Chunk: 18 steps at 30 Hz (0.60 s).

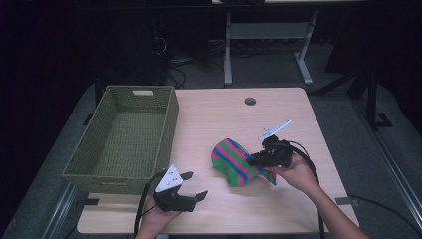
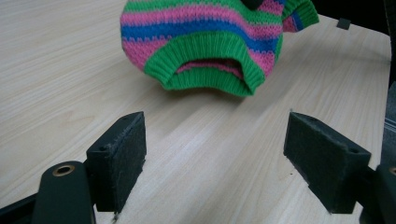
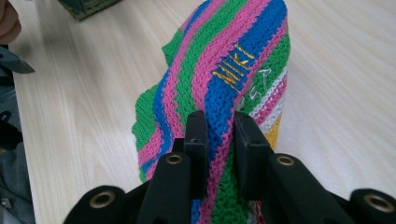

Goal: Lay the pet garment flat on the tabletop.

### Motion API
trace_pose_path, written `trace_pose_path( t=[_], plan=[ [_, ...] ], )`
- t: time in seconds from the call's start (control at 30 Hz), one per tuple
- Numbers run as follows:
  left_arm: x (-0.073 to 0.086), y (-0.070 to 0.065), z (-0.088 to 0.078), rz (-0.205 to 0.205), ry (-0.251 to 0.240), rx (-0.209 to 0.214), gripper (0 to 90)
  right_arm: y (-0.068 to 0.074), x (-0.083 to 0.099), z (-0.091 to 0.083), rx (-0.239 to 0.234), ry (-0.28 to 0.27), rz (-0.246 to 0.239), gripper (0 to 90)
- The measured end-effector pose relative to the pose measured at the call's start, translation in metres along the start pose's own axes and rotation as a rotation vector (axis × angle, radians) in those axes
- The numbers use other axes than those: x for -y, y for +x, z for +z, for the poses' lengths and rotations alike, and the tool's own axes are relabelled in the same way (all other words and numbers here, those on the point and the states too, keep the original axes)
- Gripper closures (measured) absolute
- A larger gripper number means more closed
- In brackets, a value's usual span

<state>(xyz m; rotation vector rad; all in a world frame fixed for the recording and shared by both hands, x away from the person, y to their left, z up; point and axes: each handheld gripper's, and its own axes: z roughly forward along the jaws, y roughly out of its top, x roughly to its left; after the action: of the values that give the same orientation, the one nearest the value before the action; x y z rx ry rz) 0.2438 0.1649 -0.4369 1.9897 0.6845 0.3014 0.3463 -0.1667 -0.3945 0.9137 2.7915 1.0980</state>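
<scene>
Your right gripper (image 1: 262,158) is pinching a fold of the striped knit sweater (image 1: 235,162), jaws pressed onto the blue and pink bands just below the yellow lettering, as the right gripper view shows. The sweater (image 3: 219,84) sits on the table (image 1: 219,119), right of centre, partly lifted at the pinched fold, with its green ribbed hem (image 2: 205,65) facing your left gripper (image 1: 186,186). That one rests low near the front edge, jaws spread wide with nothing between them. Judgement: the garment looks bound for the green woven basket (image 1: 124,139) at the left. Keep the pinch deep in the fold so the knit does not slide out, and bring the left jaws onto the hem before lifting, so the loose part does not drag. The basket's near wall stands between sweater and basket floor; you will need to clear its rim. A round hole (image 1: 250,101) lies near the table's far edge, well apart from the work.
</scene>
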Motion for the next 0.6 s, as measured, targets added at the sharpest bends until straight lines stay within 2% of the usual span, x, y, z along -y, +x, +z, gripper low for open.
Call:
trace_pose_path(
  t=[0.17,0.37,0.6],
  plan=[
    [0.0,0.001,0.0,-0.002,-0.003,-0.002,20.8,0.001,0.005,0.012,-0.017,0.03,0.001,76.5],
    [0.0,0.0,-0.001,0.001,-0.006,-0.001,20.8,0.004,0.011,0.025,-0.016,0.07,-0.016,75.7],
    [0.0,0.0,-0.002,-0.002,0.001,-0.002,20.8,0.006,0.016,0.035,-0.035,0.091,-0.01,73.0]
  ],
)
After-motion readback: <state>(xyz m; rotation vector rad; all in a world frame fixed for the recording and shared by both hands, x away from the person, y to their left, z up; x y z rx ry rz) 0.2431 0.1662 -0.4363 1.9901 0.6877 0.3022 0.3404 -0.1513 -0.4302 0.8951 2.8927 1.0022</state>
